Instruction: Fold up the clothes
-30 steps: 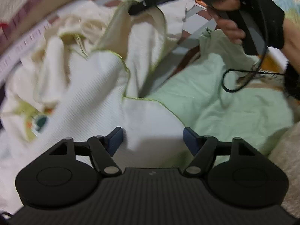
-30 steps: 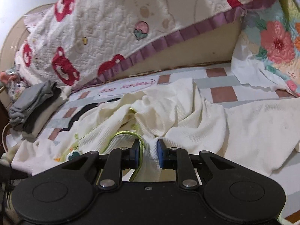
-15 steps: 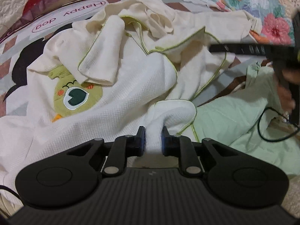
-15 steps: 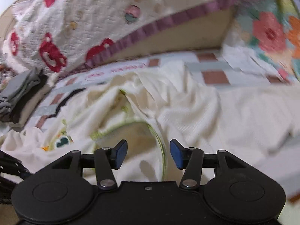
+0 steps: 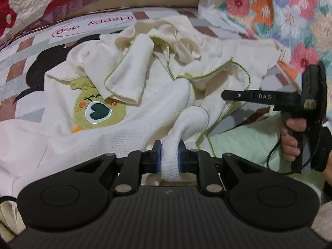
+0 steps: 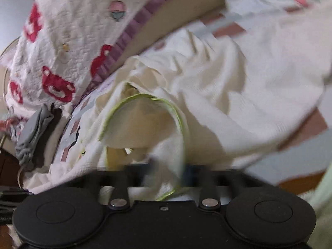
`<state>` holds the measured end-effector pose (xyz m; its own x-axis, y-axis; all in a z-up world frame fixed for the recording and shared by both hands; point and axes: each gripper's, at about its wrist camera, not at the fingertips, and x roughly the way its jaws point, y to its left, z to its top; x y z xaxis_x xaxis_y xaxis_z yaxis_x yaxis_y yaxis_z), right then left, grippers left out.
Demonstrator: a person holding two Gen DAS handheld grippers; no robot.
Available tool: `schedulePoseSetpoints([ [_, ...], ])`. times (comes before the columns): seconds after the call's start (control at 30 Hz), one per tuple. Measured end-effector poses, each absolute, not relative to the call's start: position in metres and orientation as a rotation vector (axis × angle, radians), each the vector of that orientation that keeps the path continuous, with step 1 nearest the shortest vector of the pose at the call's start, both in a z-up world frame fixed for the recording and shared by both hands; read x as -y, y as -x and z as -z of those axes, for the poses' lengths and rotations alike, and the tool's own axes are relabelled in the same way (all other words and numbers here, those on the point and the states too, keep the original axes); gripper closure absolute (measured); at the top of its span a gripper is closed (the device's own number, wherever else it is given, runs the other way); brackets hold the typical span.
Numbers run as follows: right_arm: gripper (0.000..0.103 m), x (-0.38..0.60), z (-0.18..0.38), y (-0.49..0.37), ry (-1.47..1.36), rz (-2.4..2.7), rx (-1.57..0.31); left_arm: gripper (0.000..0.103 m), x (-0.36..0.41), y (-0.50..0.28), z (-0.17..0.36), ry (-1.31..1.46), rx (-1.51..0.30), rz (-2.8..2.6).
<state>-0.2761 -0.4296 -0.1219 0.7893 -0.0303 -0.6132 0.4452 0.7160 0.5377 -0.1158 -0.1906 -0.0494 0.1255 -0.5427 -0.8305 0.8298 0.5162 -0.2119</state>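
A cream waffle-knit garment [image 5: 134,128] with green piping and a green cartoon patch [image 5: 97,112] lies crumpled on the bed. My left gripper [image 5: 170,159] is shut on a bunched fold of it, and the fabric bulges up between the blue pads. In the left wrist view a hand [image 5: 290,137] holds the right gripper low over the garment's right side. In the blurred right wrist view my right gripper [image 6: 170,170] is shut on the garment [image 6: 217,83] at its green-piped edge [image 6: 145,99].
A pale green garment [image 5: 249,143] lies under the cream one at the right. A bear-print quilt [image 6: 62,41] and a floral quilt [image 5: 290,10] bound the far side. Folded grey clothes [image 6: 33,128] sit at the left. The "Happy dog" sheet [image 5: 93,25] covers the bed.
The left gripper went from wide open to shut on a fold of the cream garment. The right gripper let go, opened, sank and shut again on the green-piped edge.
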Motion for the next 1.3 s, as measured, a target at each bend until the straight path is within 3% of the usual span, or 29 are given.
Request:
schedulePoseSetpoints([
  [0.23,0.097,0.397,0.028,0.312,-0.412,0.236,-0.462,0.089,0.169,0.102,0.012,-0.192,-1.150,1.161],
  [0.43,0.097,0.373,-0.036,0.371,-0.379,0.119,-0.541,0.089,0.162,0.118,-0.017,-0.267,-1.206,1.309],
  [0.57,0.097,0.352,-0.007,0.392,-0.324,0.101,-0.754,0.089,0.171,0.134,0.007,-0.367,-1.282,1.327],
  [0.73,0.097,0.364,0.047,0.397,-0.506,0.073,-0.906,0.087,0.188,0.151,0.051,-0.528,-1.358,1.330],
  [0.9,0.097,0.353,0.031,0.364,-0.473,-0.065,-0.948,0.083,0.200,0.151,0.055,-0.572,-1.381,1.357],
  [1.0,0.097,0.335,0.021,0.349,-0.301,-0.124,-0.992,0.077,0.197,0.148,0.051,-0.545,-1.365,1.366],
  [1.13,0.097,0.329,0.038,0.344,-0.296,-0.173,-1.071,0.063,0.185,0.136,0.045,-0.448,-1.351,1.345],
  [1.3,0.097,0.325,0.043,0.343,-0.342,-0.182,-1.068,0.062,0.187,0.114,0.034,-0.325,-1.308,1.308],
])
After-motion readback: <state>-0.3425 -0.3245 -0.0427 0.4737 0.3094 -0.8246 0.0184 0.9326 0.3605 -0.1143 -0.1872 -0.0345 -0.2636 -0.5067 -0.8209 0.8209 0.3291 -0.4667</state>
